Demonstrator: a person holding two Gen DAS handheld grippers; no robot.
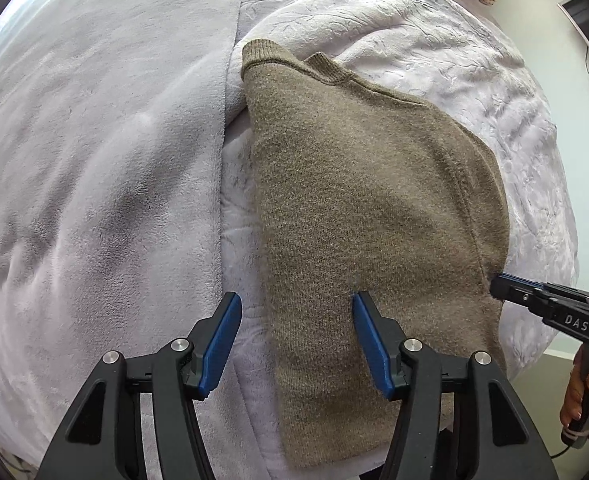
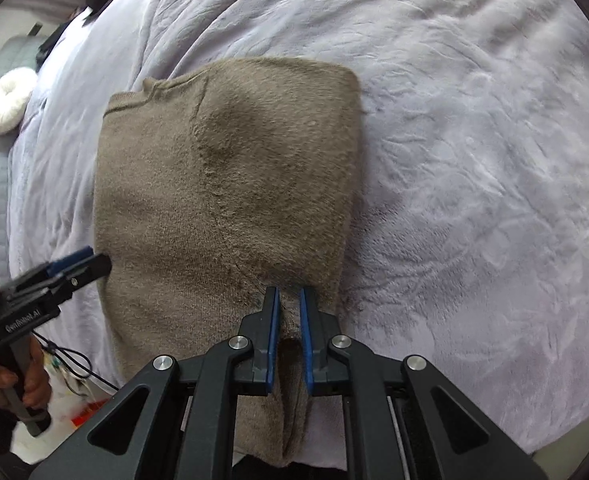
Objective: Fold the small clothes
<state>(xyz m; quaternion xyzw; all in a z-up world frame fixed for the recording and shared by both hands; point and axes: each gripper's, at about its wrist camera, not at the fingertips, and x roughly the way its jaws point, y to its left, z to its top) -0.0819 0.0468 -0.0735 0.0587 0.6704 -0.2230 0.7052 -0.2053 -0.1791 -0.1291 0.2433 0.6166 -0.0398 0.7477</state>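
A brown knit sweater (image 2: 222,208) lies folded lengthwise on a lilac plush blanket (image 2: 474,160) spread over a bed, its ribbed collar at the far end and one long fold running down its right side. No boxes or baskets are in sight.

The right claw (image 2: 289,294), pointed steeply down, stands nearly closed, its blue pads (image 2: 272,340) pinching a raised ridge of the sweater's near right edge.

The left claw (image 1: 296,300) hangs half open over the sweater's left edge, one pad (image 1: 368,344) above the knit, the other above the blanket. Whether the pads touch the cloth cannot be told; nothing is gripped between them.

The sweater is fuzzy and thick, with a shallow hollow near its middle. A hand (image 2: 18,384) grips the left claw's handle at the bed's side. A white round cushion (image 2: 8,100) sits beyond the blanket, far left.
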